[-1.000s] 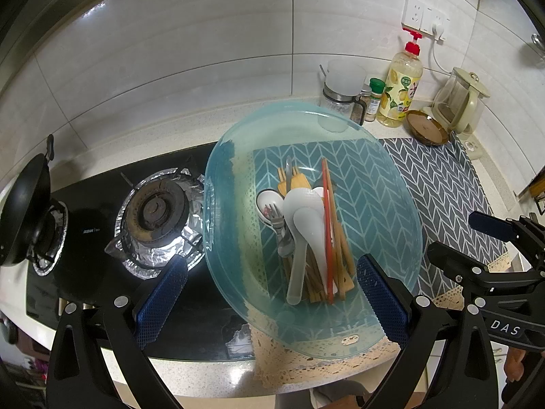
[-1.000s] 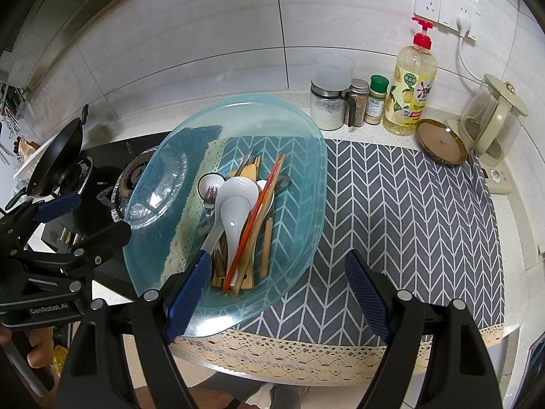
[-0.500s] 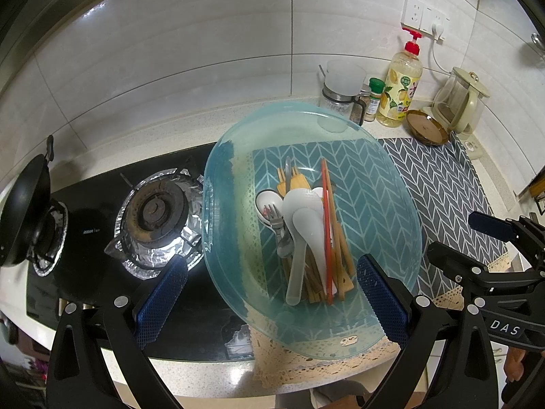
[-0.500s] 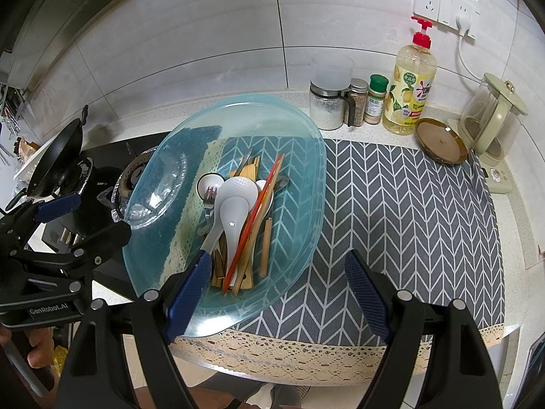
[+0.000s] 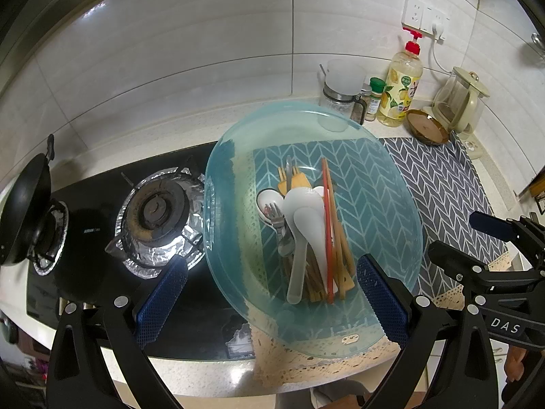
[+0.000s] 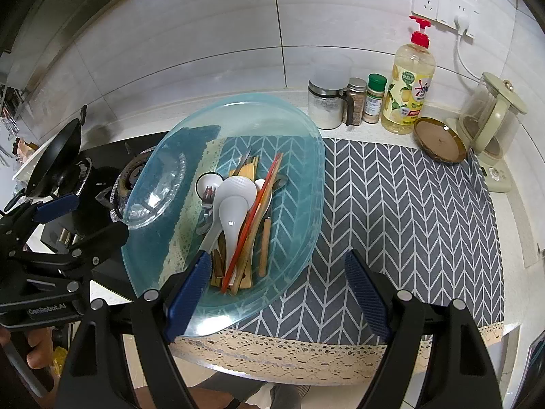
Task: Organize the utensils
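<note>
A clear blue oval platter lies partly on the grey chevron mat and partly over the stove edge. On it sits a pile of utensils: white ceramic spoons, wooden chopsticks, a red pair, a metal fork and spoon. My left gripper hovers open above the platter's near end, nothing between its blue pads. My right gripper is open too, its left pad over the platter's near rim, apart from the utensils. Each gripper shows at the edge of the other's view.
The gas stove with foil-lined burner and a black wok are left of the platter. Jars, a yellow soap bottle, a brown lid and a kettle line the back wall. The mat spreads to the right.
</note>
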`<state>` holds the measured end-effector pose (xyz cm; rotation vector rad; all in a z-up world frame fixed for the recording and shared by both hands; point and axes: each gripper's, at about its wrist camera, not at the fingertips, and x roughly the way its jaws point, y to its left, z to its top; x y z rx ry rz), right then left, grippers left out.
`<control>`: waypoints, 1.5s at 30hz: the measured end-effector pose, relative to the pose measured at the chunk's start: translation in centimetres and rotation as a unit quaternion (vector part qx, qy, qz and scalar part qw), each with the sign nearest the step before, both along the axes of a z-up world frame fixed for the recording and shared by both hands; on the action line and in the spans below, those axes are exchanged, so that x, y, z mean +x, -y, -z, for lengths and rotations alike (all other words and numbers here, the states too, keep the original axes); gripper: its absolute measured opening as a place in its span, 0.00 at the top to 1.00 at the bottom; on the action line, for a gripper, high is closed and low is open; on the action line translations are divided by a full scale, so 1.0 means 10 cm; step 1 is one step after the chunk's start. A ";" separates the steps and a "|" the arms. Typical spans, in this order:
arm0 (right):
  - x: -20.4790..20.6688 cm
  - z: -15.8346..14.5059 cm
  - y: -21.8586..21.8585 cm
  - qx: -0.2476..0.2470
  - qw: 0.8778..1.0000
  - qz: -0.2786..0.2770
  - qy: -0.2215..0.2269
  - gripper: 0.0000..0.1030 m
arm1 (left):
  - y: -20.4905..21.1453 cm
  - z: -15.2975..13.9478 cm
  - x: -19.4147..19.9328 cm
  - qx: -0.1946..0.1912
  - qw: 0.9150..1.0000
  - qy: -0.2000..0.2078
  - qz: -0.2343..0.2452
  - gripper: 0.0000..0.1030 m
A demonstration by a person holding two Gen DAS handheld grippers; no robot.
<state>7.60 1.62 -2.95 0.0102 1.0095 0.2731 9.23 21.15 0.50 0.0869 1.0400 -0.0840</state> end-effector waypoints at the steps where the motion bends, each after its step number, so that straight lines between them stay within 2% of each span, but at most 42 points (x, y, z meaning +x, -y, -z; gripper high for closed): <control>1: 0.00 0.00 0.00 0.000 1.000 0.000 -0.001 0.24 | 0.00 0.00 0.00 0.000 1.000 0.000 0.000 0.04; 45: 0.00 -0.01 0.01 -0.010 1.000 0.000 0.008 0.24 | 0.01 -0.02 0.01 -0.001 1.000 -0.001 0.008 0.04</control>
